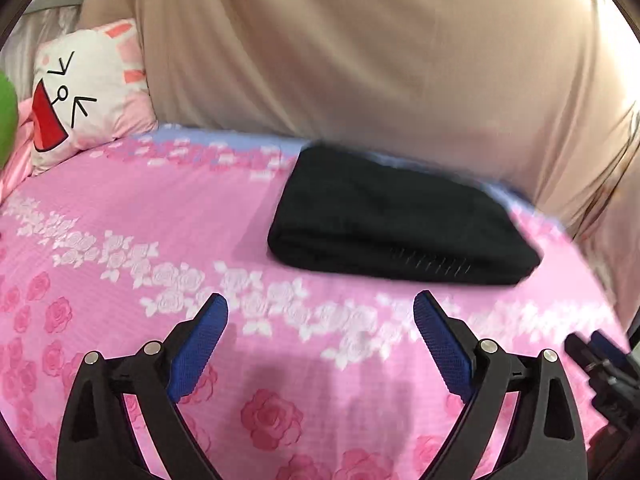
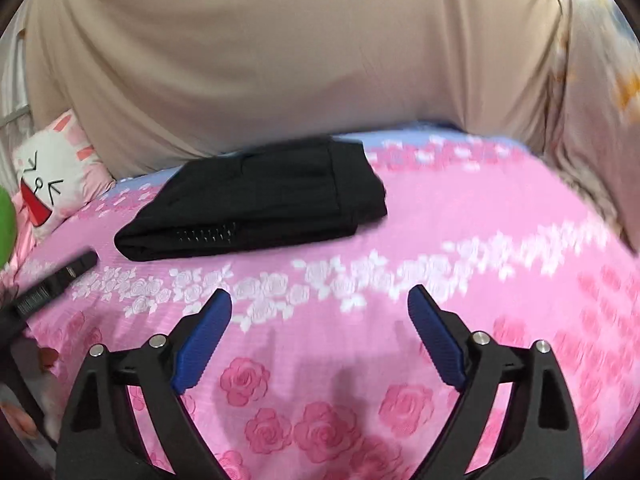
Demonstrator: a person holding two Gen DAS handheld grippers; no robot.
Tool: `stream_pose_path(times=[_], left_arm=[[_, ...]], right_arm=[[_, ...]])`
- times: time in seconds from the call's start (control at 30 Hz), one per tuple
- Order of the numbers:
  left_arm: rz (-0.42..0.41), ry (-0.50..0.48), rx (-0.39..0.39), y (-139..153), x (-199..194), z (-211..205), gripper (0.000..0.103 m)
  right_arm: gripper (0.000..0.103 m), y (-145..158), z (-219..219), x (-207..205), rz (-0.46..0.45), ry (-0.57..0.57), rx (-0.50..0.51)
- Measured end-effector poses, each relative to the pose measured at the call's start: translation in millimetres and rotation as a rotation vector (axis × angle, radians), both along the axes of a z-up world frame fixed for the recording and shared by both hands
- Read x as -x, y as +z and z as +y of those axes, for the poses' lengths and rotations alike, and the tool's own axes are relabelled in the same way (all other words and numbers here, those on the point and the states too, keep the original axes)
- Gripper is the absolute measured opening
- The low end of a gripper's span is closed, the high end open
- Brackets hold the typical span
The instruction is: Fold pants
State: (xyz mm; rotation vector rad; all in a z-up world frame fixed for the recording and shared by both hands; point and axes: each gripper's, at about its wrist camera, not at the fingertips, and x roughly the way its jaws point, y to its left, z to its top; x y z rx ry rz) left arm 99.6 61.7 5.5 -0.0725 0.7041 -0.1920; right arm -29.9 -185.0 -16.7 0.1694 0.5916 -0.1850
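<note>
The black pants lie folded into a compact rectangle on the pink rose-print bed sheet, near the far edge. They also show in the right wrist view, up and to the left. My left gripper is open and empty, hovering above the sheet short of the pants. My right gripper is open and empty too, in front and to the right of the pants. The right gripper shows at the left wrist view's right edge; the left gripper shows at the right wrist view's left edge.
A beige curtain hangs behind the bed. A white and pink cartoon-face pillow leans at the far left, with a green object beside it. Floral fabric hangs at the far right.
</note>
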Motion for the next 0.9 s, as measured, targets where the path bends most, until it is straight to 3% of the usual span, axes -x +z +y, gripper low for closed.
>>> stream_pose_path(times=[0.17,0.33,0.73,0.9], left_arm=[[-0.017,-0.037,-0.085,-2,3,-15,0.092],[-0.038,-0.07,-0.16,-3,8,-27,0.092],[-0.04,-0.069,-0.173,-3,6,-29,0.092],[-0.021,-0.073,-0.144,-5,-4,-28,0.092]], right_arm=[[0.094,-7,-2,-5,0.069,-0.087,0.027],[0.095,-5,5,-2,0.045,-0.075,0.052],[0.095,-5,13,-7,0.049,-0.047,0.054],[0.095,-7,24,-18,0.059,-0.014,0.057]])
